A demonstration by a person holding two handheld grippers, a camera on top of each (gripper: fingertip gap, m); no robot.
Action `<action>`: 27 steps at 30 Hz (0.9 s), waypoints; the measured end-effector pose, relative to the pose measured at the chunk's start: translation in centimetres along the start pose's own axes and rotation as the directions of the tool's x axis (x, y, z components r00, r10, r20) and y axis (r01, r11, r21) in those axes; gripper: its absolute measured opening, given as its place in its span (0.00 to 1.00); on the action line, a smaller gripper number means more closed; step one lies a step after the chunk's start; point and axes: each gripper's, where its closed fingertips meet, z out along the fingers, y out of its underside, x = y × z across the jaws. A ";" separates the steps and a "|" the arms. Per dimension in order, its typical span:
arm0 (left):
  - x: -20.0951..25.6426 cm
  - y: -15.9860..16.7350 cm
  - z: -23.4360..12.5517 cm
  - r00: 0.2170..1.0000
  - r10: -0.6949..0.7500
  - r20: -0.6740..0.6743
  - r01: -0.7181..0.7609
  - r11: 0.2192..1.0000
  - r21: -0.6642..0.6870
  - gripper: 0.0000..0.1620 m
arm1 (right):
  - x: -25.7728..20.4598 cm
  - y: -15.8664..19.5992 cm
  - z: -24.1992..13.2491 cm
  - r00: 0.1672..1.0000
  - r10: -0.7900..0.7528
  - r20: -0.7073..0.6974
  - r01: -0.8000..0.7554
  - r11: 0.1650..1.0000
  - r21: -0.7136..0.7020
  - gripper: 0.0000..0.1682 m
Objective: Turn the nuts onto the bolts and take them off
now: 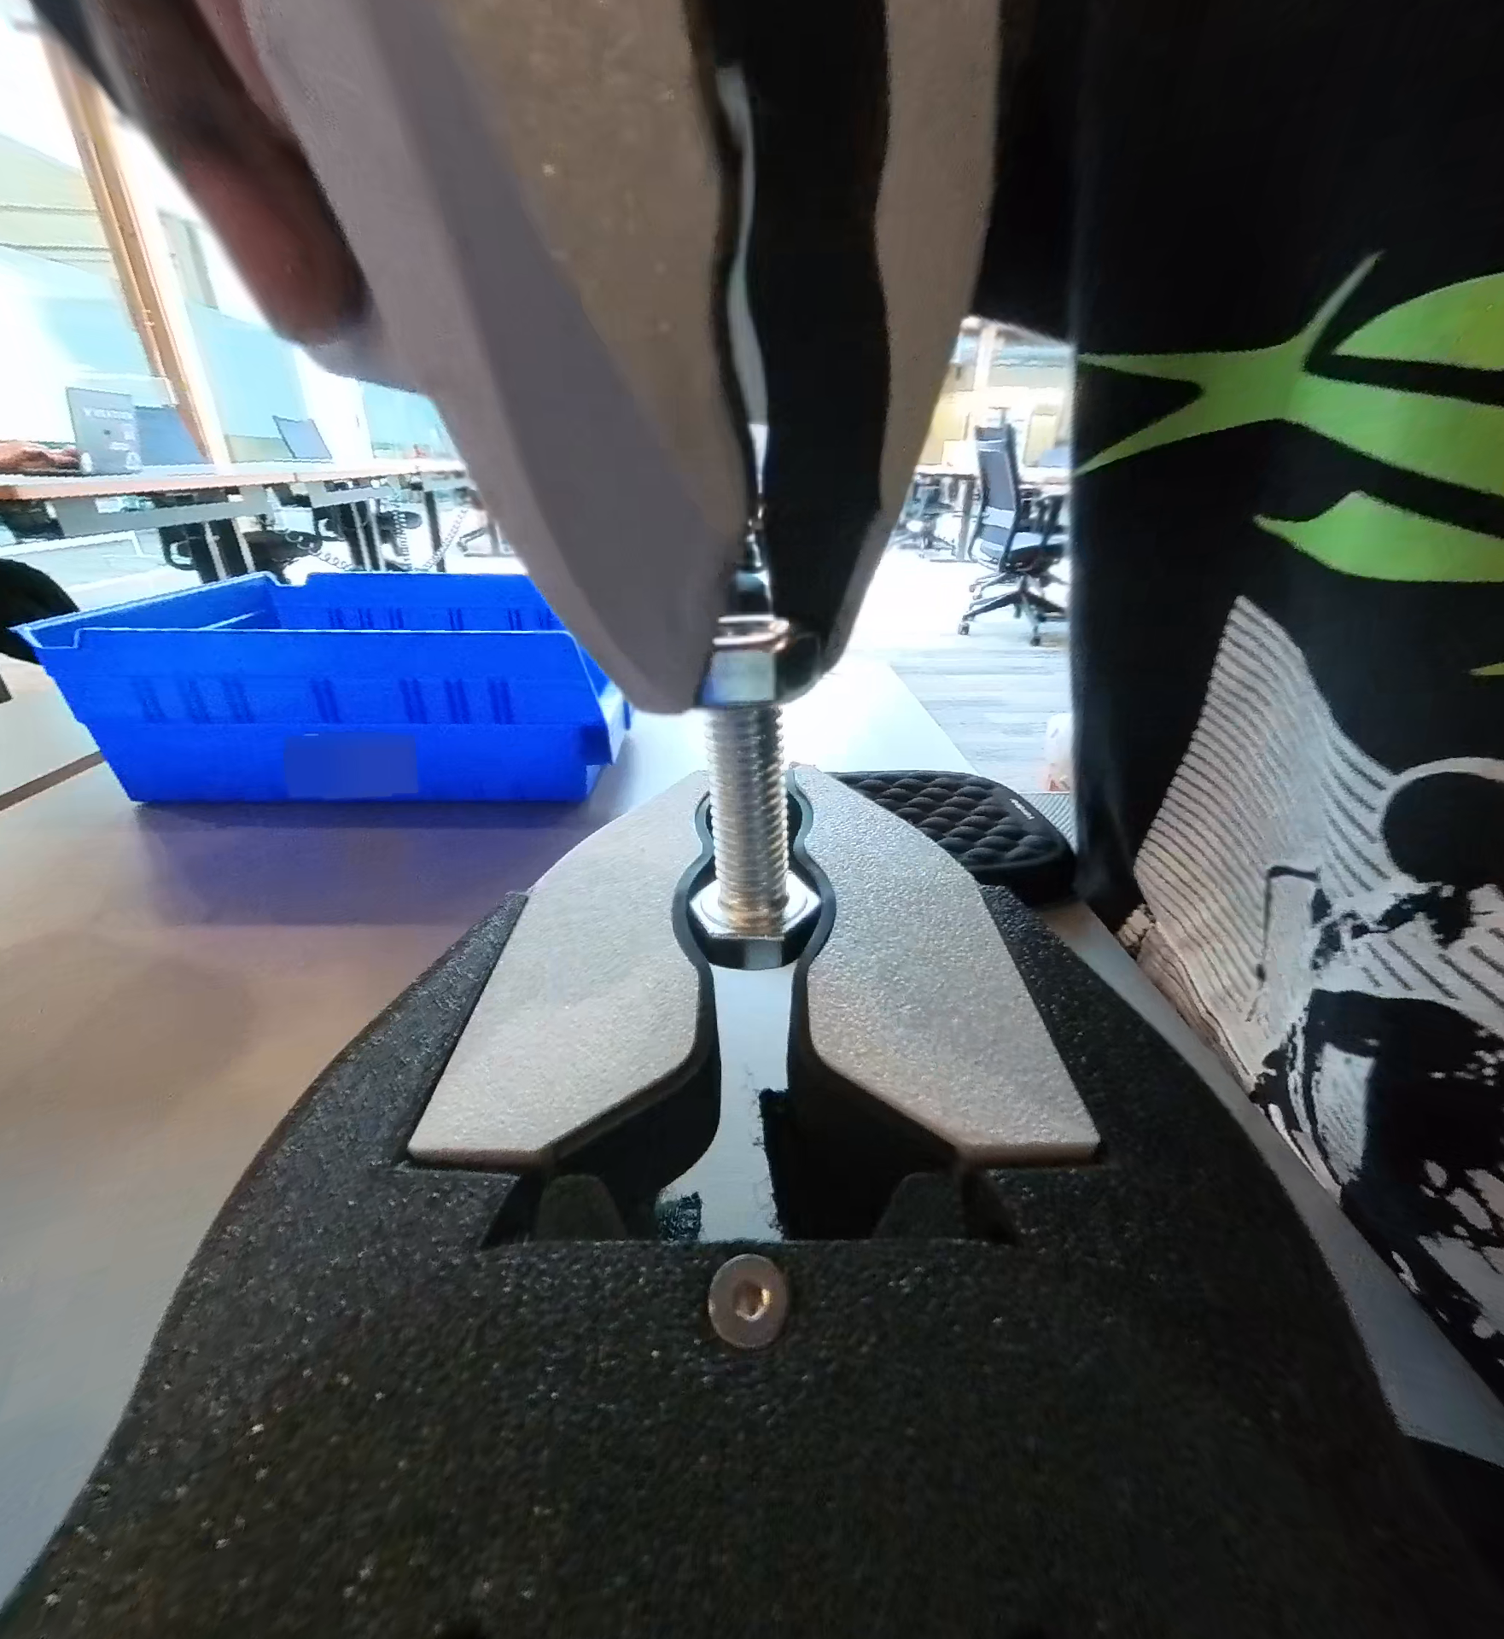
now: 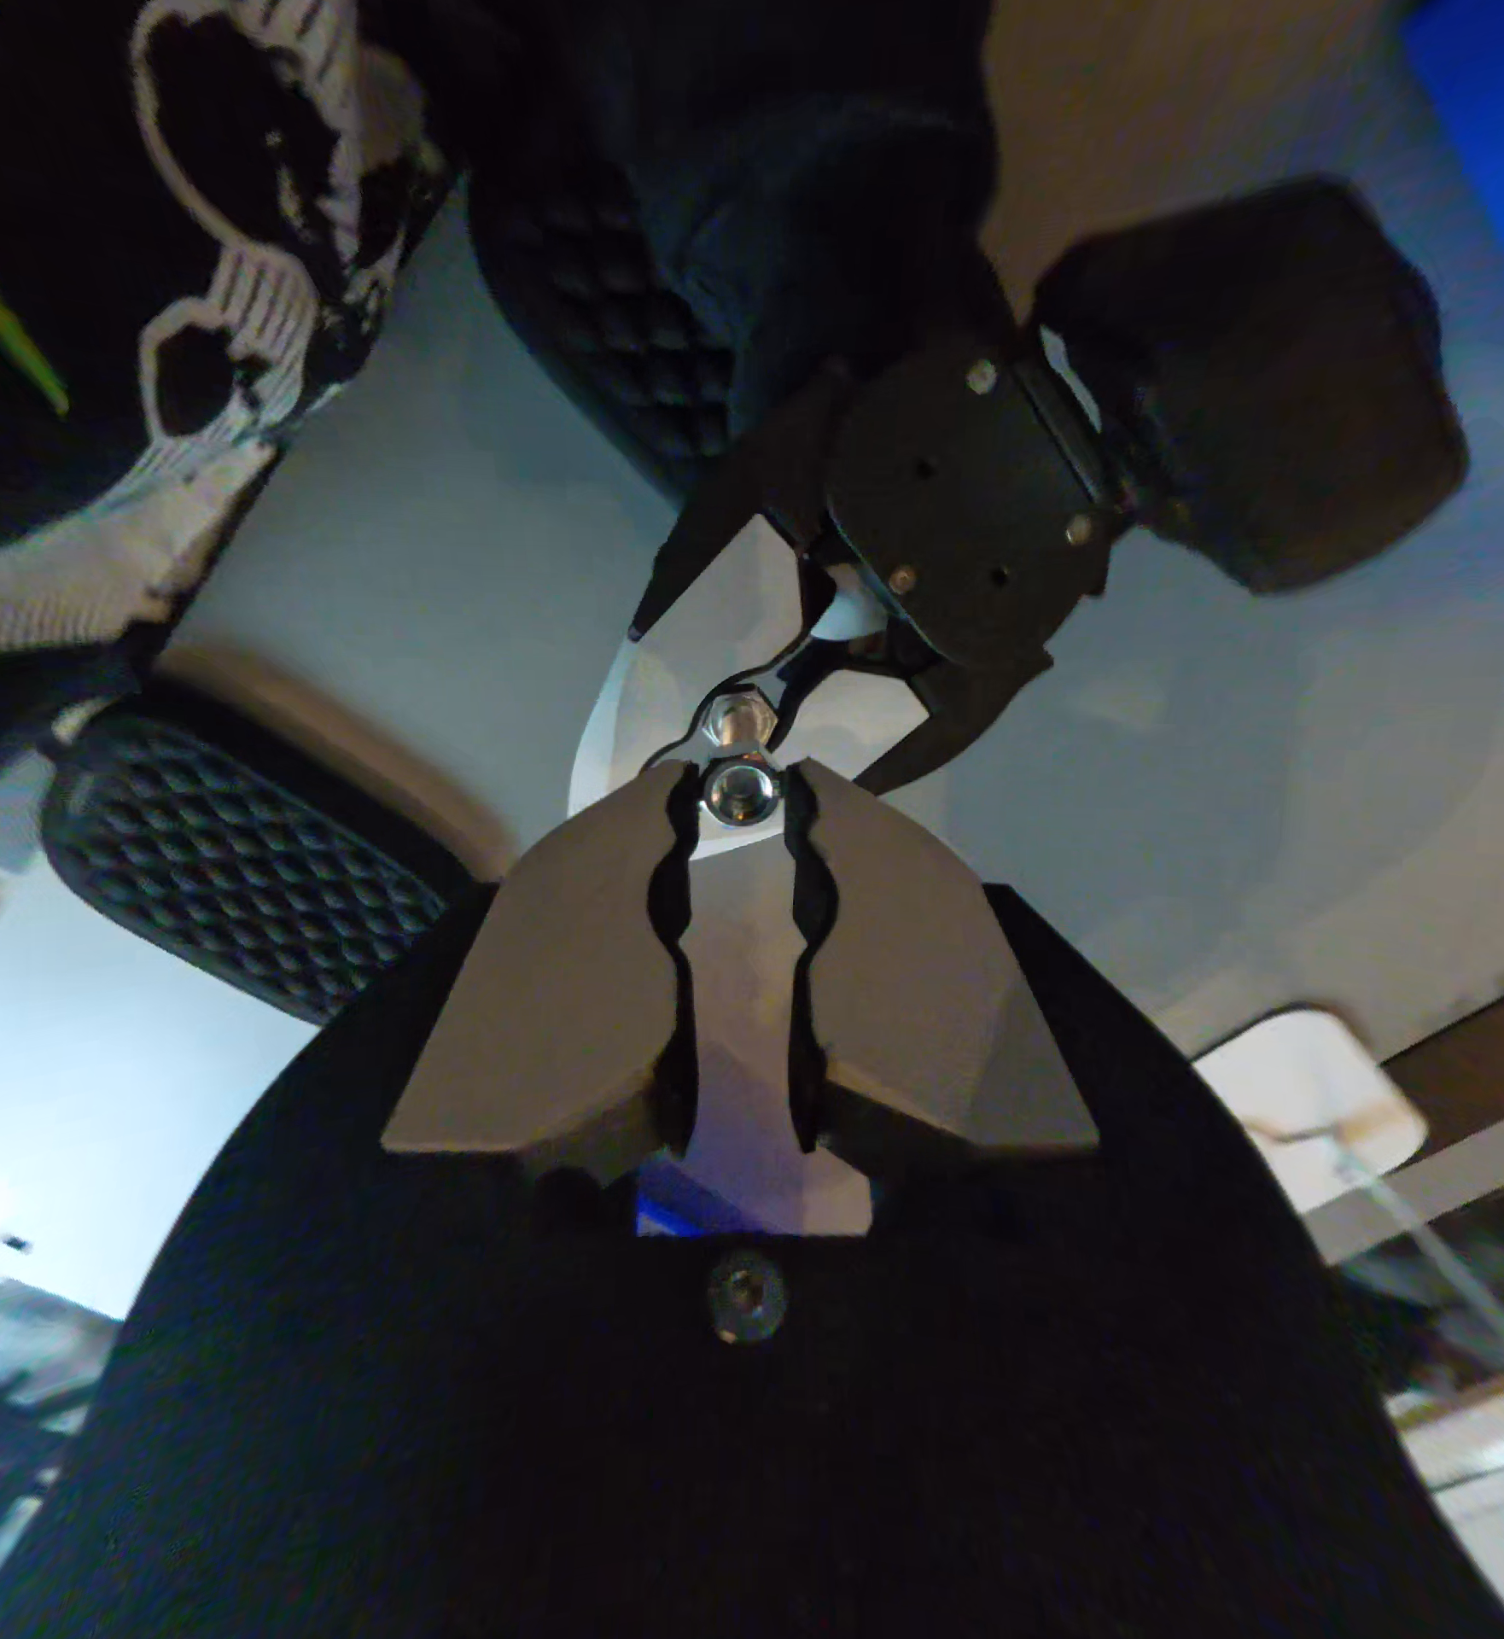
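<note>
Blue bin point(image 1: 323, 701), contents hidden, sits behind left tongs point(image 1: 753, 851) gripping bolt point(image 1: 746, 798).

Left gripper point(image 1: 753, 874): lower centre of the left wrist view, both grey fingers point(image 1: 571, 984) drawn together and clamped, tips pointing toward the frame's centre. Right gripper point(image 2: 738, 794): lower centre of the right wrist view, fingertips pinched close, the gap widening toward the black body. In the left wrist view it descends from the top edge, tips downward, meeting the left gripper end to end.

Left wrist view bright, daylit — right dim, blurred, edges warped.
</note>
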 end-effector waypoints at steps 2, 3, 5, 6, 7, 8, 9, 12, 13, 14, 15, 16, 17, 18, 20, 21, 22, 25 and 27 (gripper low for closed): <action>0.0 0.0 0.0 1.000 0.004 0.005 -0.004 1.000 -0.001 0.07 | -0.1 0.1 -0.1 0.993 0.117 -0.014 -0.117 0.993 -0.005 0.11; 0.0 0.0 0.0 1.000 0.005 0.006 -0.005 1.000 -0.001 0.07 | -0.1 0.2 -0.1 0.984 0.179 -0.013 -0.179 0.984 -0.014 0.11; 0.0 0.0 0.0 1.000 0.009 0.011 -0.009 1.000 -0.005 0.07 | -0.1 0.3 -0.1 0.958 0.286 -0.008 -0.286 0.958 -0.034 0.11; -0.1 0.1 0.1 1.000 0.010 0.013 -0.010 1.000 -0.008 0.07 | -0.1 0.3 -0.1 0.943 0.332 -0.007 -0.331 0.943 -0.042 0.11; -0.1 0.1 0.1 1.000 0.012 0.015 -0.012 1.000 -0.008 0.07 | -0.1 0.3 -0.1 0.930 0.367 -0.006 -0.367 0.929 -0.049 0.11; -0.1 0.0 0.0 1.000 0.013 0.017 -0.013 1.000 -0.007 0.07 | -0.1 0.3 -0.1 0.918 0.396 -0.008 -0.395 0.917 -0.050 0.11; -0.1 0.0 0.0 1.000 0.014 0.019 -0.013 1.000 -0.005 0.07 | 0.0 0.2 -0.1 0.908 0.420 -0.012 -0.420 0.906 -0.051 0.11; -0.1 -0.1 0.0 1.000 0.014 0.018 -0.014 1.000 -0.001 0.07 | 0.2 0.2 -0.1 0.886 0.463 -0.018 -0.464 0.885 -0.052 0.11; 0.0 -0.1 -0.1 1.000 0.016 0.017 -0.016 1.000 0.000 0.07 | 0.2 0.1 -0.1 0.885 0.466 -0.016 -0.466 0.883 -0.049 0.11; 0.0 -0.1 -0.1 1.000 0.016 0.015 -0.016 1.000 0.003 0.07 | 0.3 0.1 -0.1 0.886 0.464 -0.015 -0.464 0.884 -0.050 0.11; 0.0 -0.2 -0.1 1.000 0.015 0.012 -0.015 1.000 0.008 0.07 | 0.3 0.2 -0.2 0.889 0.457 -0.017 -0.458 0.887 -0.055 0.12; 0.0 -0.3 -0.2 1.000 0.014 0.011 -0.014 1.000 0.014 0.07 | 0.2 0.4 -0.2 0.895 0.445 -0.018 -0.446 0.893 -0.068 0.19; 0.0 -0.4 -0.2 1.000 0.014 0.009 -0.014 1.000 0.017 0.07 | 0.2 0.6 -0.2 0.905 0.426 -0.019 -0.426 0.901 -0.080 0.26; 0.1 -0.4 -0.2 1.000 0.015 0.008 -0.015 1.000 0.018 0.07 | 0.2 0.5 -0.2 0.921 0.390 -0.013 -0.390 0.918 -0.067 0.28; 0.1 -0.4 -0.2 1.000 0.017 0.004 -0.017 1.000 0.017 0.07 | 0.3 0.1 -0.5 0.957 0.289 -0.004 -0.289 0.957 -0.021 0.28; 0.2 -0.4 -0.2 1.000 0.016 -0.001 -0.016 1.000 0.016 0.07 | 0.4 -0.1 -0.7 0.977 0.215 -0.003 -0.215 0.977 0.002 0.27; 0.3 -0.3 -0.2 1.000 0.017 -0.009 -0.017 1.000 0.013 0.07 | 0.5 -0.3 -1.0 0.992 0.124 -0.005 -0.124 0.992 0.025 0.29; 0.7 -0.1 0.0 0.999 0.025 -0.037 -0.026 1.000 -0.003 0.07 | 0.3 -0.4 -1.5 0.957 -0.292 0.000 0.291 0.956 0.036 0.30; 0.9 -0.1 0.0 0.998 0.025 -0.050 -0.025 1.000 -0.002 0.07 | 0.1 -0.5 -1.3 0.872 -0.489 0.038 0.488 0.872 0.037 0.25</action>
